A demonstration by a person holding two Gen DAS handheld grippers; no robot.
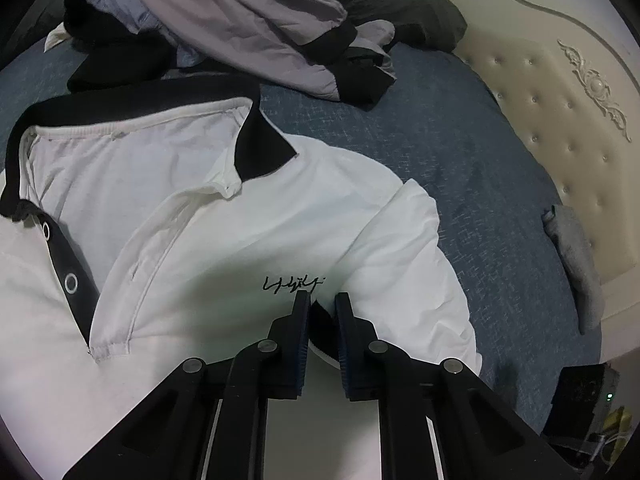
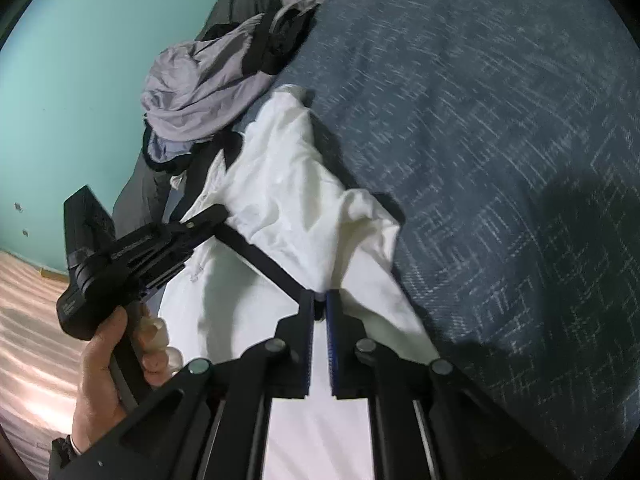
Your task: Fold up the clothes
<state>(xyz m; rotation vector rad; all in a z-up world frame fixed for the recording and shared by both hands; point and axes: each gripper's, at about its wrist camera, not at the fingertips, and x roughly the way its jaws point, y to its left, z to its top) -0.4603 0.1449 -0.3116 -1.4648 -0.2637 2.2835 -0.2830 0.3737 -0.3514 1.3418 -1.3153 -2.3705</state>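
Shirt fold in progress, both grippers engaged on white polo.

White polo shirt (image 1: pixel 224 224) with black collar lies on the blue bed cover (image 1: pixel 460 152), filling the left and centre of the left wrist view. The left gripper (image 1: pixel 322 300) has its fingers nearly closed on a dark-edged fold near the chest script. The right gripper (image 2: pixel 320 300) has its fingers pinched on black-trimmed cloth at lower centre. Judged step: carrying a sleeve or side panel over the body; the next move calls for both grips held until the fold lies flat. The hem is cut off at the frame bottom. The pile of grey and black clothes (image 1: pixel 240 20) sits at upper left, unsorted.
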